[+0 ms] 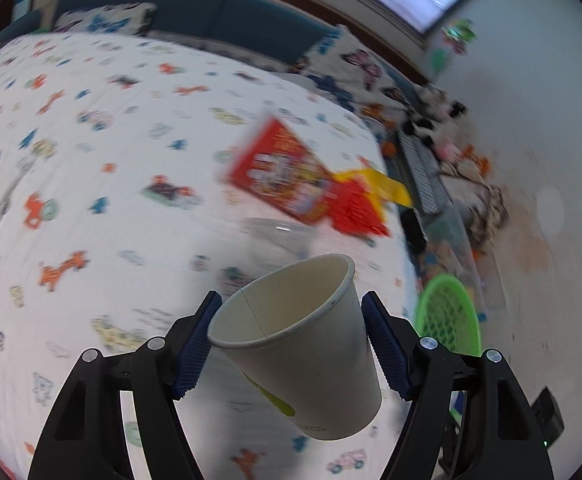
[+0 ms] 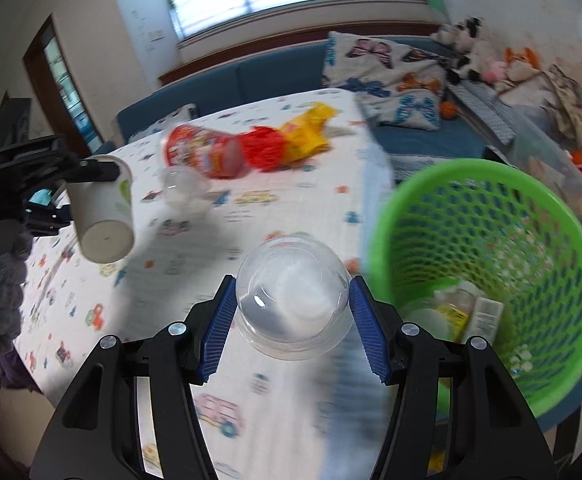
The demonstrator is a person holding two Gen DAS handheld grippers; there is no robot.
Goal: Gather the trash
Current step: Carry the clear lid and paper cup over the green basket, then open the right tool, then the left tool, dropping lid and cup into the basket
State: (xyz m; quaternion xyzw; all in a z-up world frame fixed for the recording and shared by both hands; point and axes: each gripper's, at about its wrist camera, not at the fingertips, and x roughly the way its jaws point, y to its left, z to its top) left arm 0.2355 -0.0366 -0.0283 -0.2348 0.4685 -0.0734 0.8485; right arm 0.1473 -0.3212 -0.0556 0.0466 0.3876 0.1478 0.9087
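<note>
My left gripper [image 1: 291, 344] clamps a smooth white paper cup [image 1: 303, 344], a tapered cone held above the table, tilted, with its open mouth up toward the far left and its base toward me. My right gripper [image 2: 293, 320] holds a clear plastic dome lid [image 2: 293, 300] by its rim, dome facing away. The green mesh basket [image 2: 491, 216] beside the table's edge has a few wrappers and boxes at its bottom. A red snack bag [image 2: 207, 152] lies on the printed tablecloth [image 2: 251, 400].
</note>
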